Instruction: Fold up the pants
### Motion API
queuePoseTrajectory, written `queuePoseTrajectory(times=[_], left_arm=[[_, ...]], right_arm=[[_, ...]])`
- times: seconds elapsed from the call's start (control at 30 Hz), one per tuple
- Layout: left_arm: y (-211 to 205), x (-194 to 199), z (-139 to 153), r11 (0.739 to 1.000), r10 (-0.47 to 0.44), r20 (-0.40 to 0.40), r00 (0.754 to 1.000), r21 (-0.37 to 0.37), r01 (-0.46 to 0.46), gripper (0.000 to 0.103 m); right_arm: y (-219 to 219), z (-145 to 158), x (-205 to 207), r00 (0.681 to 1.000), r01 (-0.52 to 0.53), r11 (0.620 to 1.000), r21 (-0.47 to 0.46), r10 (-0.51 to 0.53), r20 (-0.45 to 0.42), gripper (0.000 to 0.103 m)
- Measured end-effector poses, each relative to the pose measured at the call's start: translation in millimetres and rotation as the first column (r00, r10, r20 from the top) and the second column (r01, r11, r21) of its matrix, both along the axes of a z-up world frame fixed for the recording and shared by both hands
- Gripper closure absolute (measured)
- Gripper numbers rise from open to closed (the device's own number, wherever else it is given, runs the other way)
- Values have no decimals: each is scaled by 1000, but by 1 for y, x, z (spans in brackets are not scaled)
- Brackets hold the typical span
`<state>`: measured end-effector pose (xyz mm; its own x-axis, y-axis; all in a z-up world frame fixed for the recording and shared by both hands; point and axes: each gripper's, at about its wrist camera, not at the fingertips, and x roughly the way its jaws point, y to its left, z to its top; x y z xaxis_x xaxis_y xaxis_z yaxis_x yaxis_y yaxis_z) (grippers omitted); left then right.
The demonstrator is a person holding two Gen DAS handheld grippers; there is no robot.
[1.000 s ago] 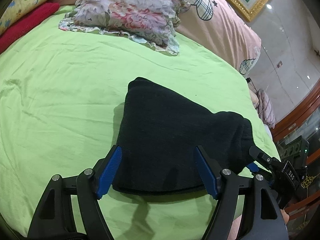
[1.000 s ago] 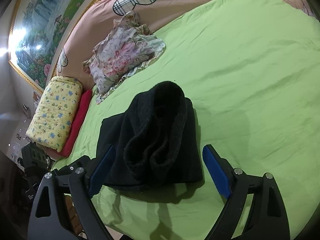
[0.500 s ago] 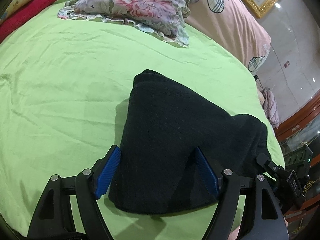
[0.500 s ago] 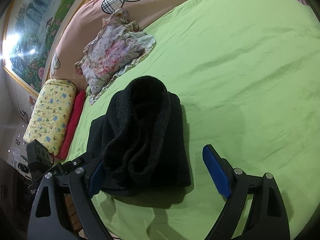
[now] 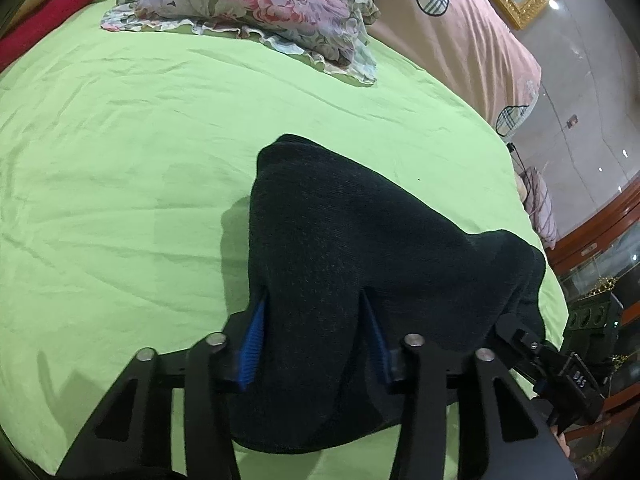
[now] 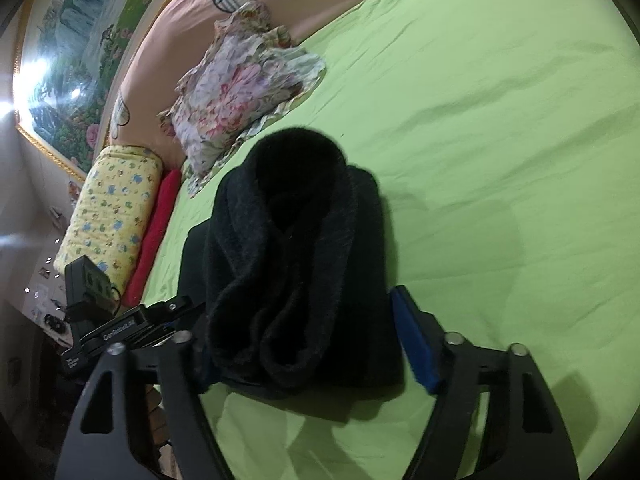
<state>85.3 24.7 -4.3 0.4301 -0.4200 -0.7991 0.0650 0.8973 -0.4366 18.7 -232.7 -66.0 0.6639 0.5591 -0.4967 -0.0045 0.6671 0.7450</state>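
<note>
A wrinkled green sheet (image 5: 120, 128) covers the bed. A floral pillow (image 5: 260, 4) lies at its far edge against a pink quilt (image 5: 460, 40) with plaid hearts. Beside it sit a red cushion (image 6: 154, 236) and a yellow patterned pillow (image 6: 108, 212). A gold-framed painting (image 6: 68, 64) hangs behind.

black pants (image 5: 352, 240), lime-green sheet (image 5: 120, 140), floral pillow (image 5: 272, 4)
</note>
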Motion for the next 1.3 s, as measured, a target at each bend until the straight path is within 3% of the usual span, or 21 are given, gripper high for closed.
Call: queuePoseTrajectory(times=[0.17,0.27,0.83,1.3], left_arm=[[1,-2,8,1000,-1,18,1000,-20,2,75],[4,-4,17,999,4,31,1000,-37,-3,76],[38,-14,56,997,67,112,992,-40,-63,77],[87,26,70,986,169,163,972,-10,-169,77]], right_arm=[[8,12,-3,999,-19,998,-54,22,43,47],[8,19,-4,998,-22,998,-53,25,57,50],[29,47,13,991,-67,997,-29,70,113,53],[70,73,77,976,-139,989,-44,144,166,53]])
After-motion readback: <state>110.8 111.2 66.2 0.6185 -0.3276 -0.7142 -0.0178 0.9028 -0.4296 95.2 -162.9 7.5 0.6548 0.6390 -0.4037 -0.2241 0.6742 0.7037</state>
